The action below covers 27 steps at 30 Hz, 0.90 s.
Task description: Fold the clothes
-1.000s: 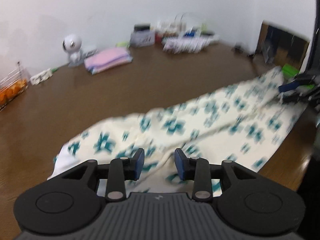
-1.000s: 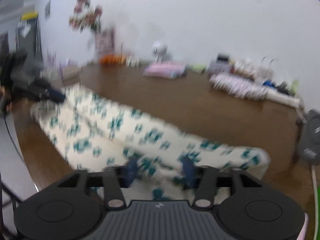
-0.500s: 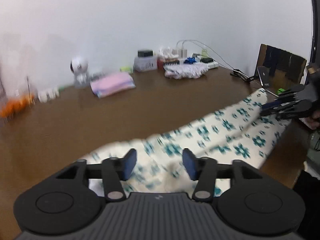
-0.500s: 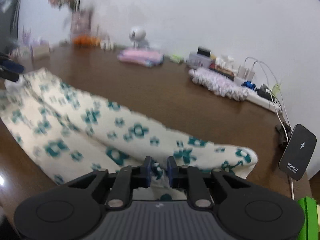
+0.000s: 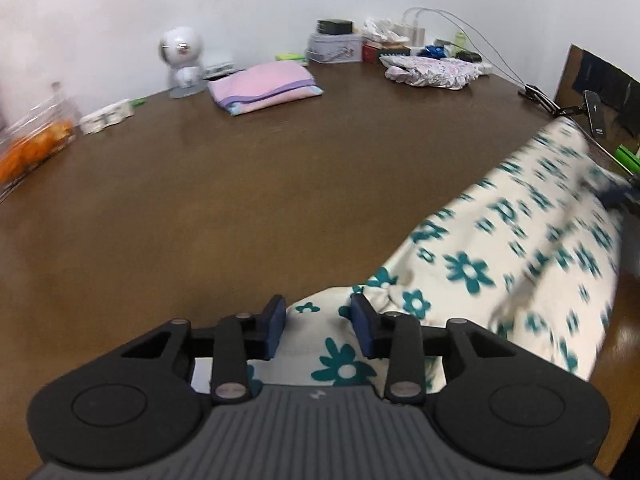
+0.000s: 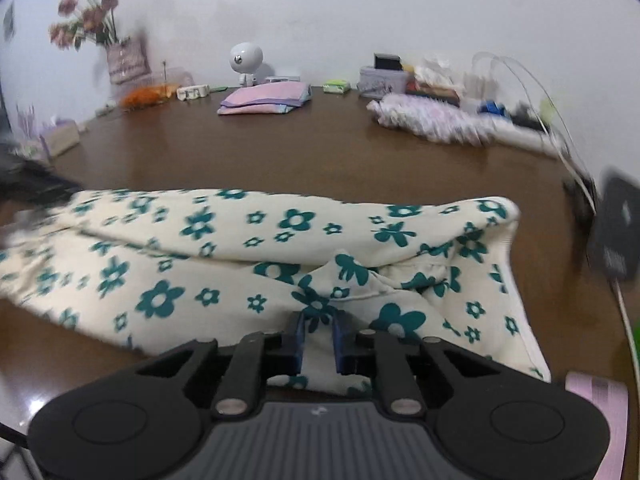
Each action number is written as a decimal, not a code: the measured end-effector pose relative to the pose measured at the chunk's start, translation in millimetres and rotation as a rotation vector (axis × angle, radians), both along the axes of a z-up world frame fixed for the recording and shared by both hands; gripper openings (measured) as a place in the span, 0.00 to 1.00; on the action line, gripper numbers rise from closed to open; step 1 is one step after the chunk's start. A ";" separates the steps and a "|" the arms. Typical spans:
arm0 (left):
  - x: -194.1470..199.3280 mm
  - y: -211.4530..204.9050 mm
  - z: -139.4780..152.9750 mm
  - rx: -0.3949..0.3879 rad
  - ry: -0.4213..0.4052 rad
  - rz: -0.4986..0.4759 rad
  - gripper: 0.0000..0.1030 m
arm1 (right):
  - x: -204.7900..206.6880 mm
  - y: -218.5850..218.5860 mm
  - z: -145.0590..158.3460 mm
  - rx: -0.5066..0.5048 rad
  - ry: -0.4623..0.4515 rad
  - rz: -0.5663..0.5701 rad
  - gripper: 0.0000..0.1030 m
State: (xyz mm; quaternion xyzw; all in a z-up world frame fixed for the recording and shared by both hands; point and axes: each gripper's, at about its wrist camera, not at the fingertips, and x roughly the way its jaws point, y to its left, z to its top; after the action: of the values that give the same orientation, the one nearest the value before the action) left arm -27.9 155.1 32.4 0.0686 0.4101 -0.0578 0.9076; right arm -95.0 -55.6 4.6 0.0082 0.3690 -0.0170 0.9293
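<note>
A cream garment with teal flowers (image 5: pixel 500 264) lies stretched along the near edge of the brown table (image 5: pixel 248 184). My left gripper (image 5: pixel 319 322) stands open over one end of it, with the cloth's edge lying between the blue pads. My right gripper (image 6: pixel 319 338) is shut on a pinched-up fold of the garment (image 6: pixel 224 264) near its other, bunched end. In the left wrist view the right gripper (image 5: pixel 616 196) shows as a dark blur at the far right. In the right wrist view the left gripper (image 6: pixel 36 184) is a blur at the far left.
A folded pink cloth (image 5: pixel 264 86), a white round-headed figure (image 5: pixel 182 60), a tin box (image 5: pixel 334 48) and a lilac ruffled garment (image 6: pixel 432 120) sit at the back of the table. A basket of oranges (image 5: pixel 32 148) is at the left. A black charger stand (image 6: pixel 614 232), cables and flowers (image 6: pixel 92 12) stand nearby.
My right gripper has shut on a fold of the garment and come closer to it. The left gripper has shifted to the garment's end, its fingers still apart.
</note>
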 end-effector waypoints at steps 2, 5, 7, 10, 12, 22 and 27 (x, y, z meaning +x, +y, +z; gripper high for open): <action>-21.1 -10.4 0.8 0.005 0.004 0.035 0.32 | 37.1 4.7 1.5 -0.030 0.011 0.030 0.12; -52.8 -26.1 2.1 0.013 0.010 0.087 0.31 | 105.1 17.1 6.8 -0.050 0.049 0.061 0.12; -74.0 -36.5 2.9 0.019 0.014 0.121 0.31 | 154.3 33.9 8.7 -0.132 0.063 0.081 0.12; -99.3 -49.4 3.8 0.019 0.017 0.153 0.30 | 215.0 63.9 9.7 -0.262 0.098 0.113 0.13; -104.0 -52.9 3.7 0.003 0.012 0.134 0.30 | 223.0 81.1 30.2 -0.255 0.078 0.134 0.13; -111.2 -55.6 -0.1 -0.087 0.005 0.091 0.33 | 55.3 139.8 33.6 -0.011 0.067 0.507 0.17; -100.1 -66.1 -1.9 -0.052 -0.017 0.082 0.33 | 56.6 146.2 17.1 -0.019 0.086 0.427 0.20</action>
State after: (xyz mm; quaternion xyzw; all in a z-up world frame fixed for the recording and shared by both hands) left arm -128.0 88.9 30.6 0.0288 0.4033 -0.0305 0.9141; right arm -38.5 90.6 21.7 -0.0795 0.4015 0.1763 0.8952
